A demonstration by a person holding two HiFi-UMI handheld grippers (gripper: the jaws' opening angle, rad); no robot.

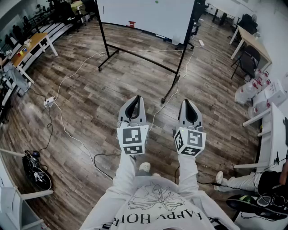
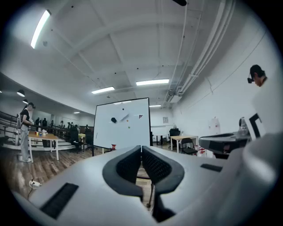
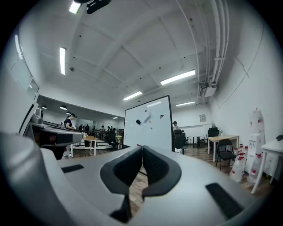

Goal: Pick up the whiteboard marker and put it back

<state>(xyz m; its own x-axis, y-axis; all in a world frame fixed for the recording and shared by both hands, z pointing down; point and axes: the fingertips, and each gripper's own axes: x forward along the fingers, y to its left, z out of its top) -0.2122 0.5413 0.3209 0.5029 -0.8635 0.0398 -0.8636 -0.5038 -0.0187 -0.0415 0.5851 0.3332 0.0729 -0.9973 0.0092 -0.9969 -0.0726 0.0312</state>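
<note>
Closing the distance to the board is judged to be the step in hand; nothing is gripped yet.

- **Left claw** [image 1: 136,97]: grey, two-jawed, held level. Its black ribbed pads [image 2: 128,165] are pressed together with nothing between them.
- **Right claw** [image 1: 186,101]: same build, held level beside the left. Its jaws are likewise closed on each other and empty.
- **Large white whiteboard** [image 1: 144,13] on a black metal stand [image 1: 176,67]: set on the brown wood-plank floor [image 1: 90,94], straight ahead of both claws and well apart from them.
- **Whiteboard marker**: too small to be identified with certainty.
  - A pale slanted bar [image 2: 125,118] on the board face, just beside a dark blob [image 2: 113,120], is judged the likeliest candidate.
  - A small red object [image 1: 131,24] at the board's lower edge is the other possibility.
  - In either case the marker is placed far ahead of the claws and out of reach. The bar is seen above the line of the closed jaws in both gripper views.
- **Handling note (judgement)**:
  - The loose white cables [image 1: 63,85] trailing across the floor are to be stepped over on the way in.
  - One claw is to be spread before the board is reached.
  - That claw is to be turned square to the marker's slanted barrel and closed on the barrel's middle.
  - The other claw is to be kept clear of the board face.
</note>
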